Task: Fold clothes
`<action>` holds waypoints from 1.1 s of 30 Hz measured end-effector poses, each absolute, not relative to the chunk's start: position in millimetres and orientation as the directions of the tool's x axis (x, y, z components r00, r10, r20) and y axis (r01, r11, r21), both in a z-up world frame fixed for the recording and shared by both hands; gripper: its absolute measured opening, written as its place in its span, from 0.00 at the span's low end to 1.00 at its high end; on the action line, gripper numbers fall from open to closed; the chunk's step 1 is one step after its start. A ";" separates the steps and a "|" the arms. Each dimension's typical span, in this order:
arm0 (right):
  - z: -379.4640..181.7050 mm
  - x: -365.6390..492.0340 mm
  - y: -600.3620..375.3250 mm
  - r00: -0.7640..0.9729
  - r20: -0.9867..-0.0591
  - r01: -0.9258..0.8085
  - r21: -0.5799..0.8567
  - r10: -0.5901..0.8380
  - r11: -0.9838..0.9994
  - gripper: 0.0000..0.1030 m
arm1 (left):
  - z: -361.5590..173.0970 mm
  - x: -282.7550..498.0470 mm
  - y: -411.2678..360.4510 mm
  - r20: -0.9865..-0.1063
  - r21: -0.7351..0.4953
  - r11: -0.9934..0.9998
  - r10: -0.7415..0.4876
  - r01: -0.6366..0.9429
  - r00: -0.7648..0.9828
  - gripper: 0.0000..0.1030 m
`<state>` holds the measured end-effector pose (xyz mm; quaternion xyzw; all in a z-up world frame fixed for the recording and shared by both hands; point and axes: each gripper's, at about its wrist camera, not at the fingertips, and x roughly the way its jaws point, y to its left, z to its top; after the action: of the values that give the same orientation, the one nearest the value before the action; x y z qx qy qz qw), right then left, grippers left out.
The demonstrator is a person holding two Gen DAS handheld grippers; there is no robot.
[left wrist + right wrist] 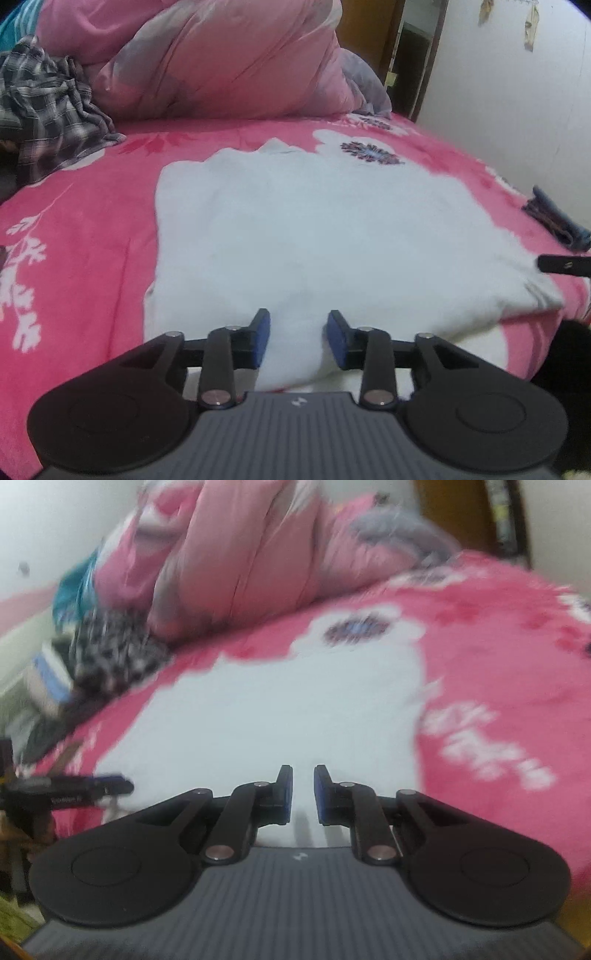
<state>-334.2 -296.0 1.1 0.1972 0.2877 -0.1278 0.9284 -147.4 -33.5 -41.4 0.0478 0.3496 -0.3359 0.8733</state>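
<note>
Both tools released: left tool (297, 341) apart, right tool (303, 794) slightly apart; white garment (295, 229) lies folded mid-frame on bed (92, 206).

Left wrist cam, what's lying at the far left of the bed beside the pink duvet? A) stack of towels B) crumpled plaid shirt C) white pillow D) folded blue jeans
B: a crumpled plaid shirt in grey and black checks lies at the left edge of the pink floral bedsheet, next to the bunched pink duvet.
</note>
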 end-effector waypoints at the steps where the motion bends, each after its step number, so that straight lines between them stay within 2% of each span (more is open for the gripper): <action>1: -9.4 -328.2 -298.2 0.784 -0.612 0.352 0.299 -0.106 0.887 0.12 | -43.4 -148.7 -30.9 -0.637 -0.152 0.768 -0.557 0.622 0.533 0.39; 3: -29.7 -321.7 -303.8 0.755 -0.650 0.369 0.311 -0.087 0.875 0.12 | -43.0 -149.8 -26.3 -0.629 -0.158 0.764 -0.566 0.625 0.533 0.41; 4: -27.8 -323.5 -305.7 0.764 -0.640 0.369 0.327 -0.083 0.870 0.12 | -39.4 -149.7 -24.0 -0.622 -0.155 0.762 -0.570 0.629 0.537 0.42; 8: 2.1 -326.2 -300.8 0.777 -0.617 0.364 0.278 -0.125 0.889 0.13 | -27.7 -150.3 -16.4 -0.598 -0.135 0.744 -0.588 0.654 0.545 0.57; 10: 6.9 -326.3 -296.0 0.781 -0.616 0.334 0.264 -0.108 0.905 0.15 | -31.1 -149.8 -16.5 -0.622 -0.111 0.736 -0.575 0.668 0.531 0.57; 12: -3.8 -326.7 -298.7 0.745 -0.659 0.348 0.245 -0.109 0.905 0.18 | -40.2 -147.9 -14.7 -0.655 -0.102 0.740 -0.553 0.665 0.515 0.57; 16: -6.0 -348.3 -312.9 0.719 -0.678 0.439 0.267 -0.156 0.858 0.17 | -35.2 -145.3 0.5 -0.647 -0.153 0.744 -0.573 0.650 0.504 0.57; 19: 12.2 -357.3 -313.3 0.730 -0.646 0.457 0.219 -0.223 0.862 0.19 | -22.9 -144.8 9.8 -0.626 -0.138 0.738 -0.582 0.661 0.519 0.60; 23: 23.3 -337.1 -299.7 0.779 -0.611 0.352 0.239 -0.142 0.905 0.19 | -13.1 -148.0 6.9 -0.612 -0.076 0.712 -0.586 0.698 0.530 0.65; 27: 11.9 -313.5 -274.0 0.787 -0.616 0.224 0.230 -0.036 0.947 0.19 | -29.0 -143.8 -0.9 -0.664 -0.094 0.716 -0.563 0.692 0.492 0.66; 29: -6.6 -307.3 -274.0 0.746 -0.665 0.231 0.227 -0.023 0.946 0.19 | -37.8 -139.4 -1.2 -0.685 -0.117 0.728 -0.552 0.675 0.476 0.66; 33: -0.6 -311.0 -275.3 0.741 -0.671 0.248 0.228 -0.033 0.942 0.19 | -25.3 -139.6 4.5 -0.678 -0.107 0.734 -0.547 0.671 0.491 0.66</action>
<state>-311.0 -275.3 -0.6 0.1529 0.3520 -0.0764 0.9203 -139.6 4.5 -25.3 0.0859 0.3590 -0.3545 0.8591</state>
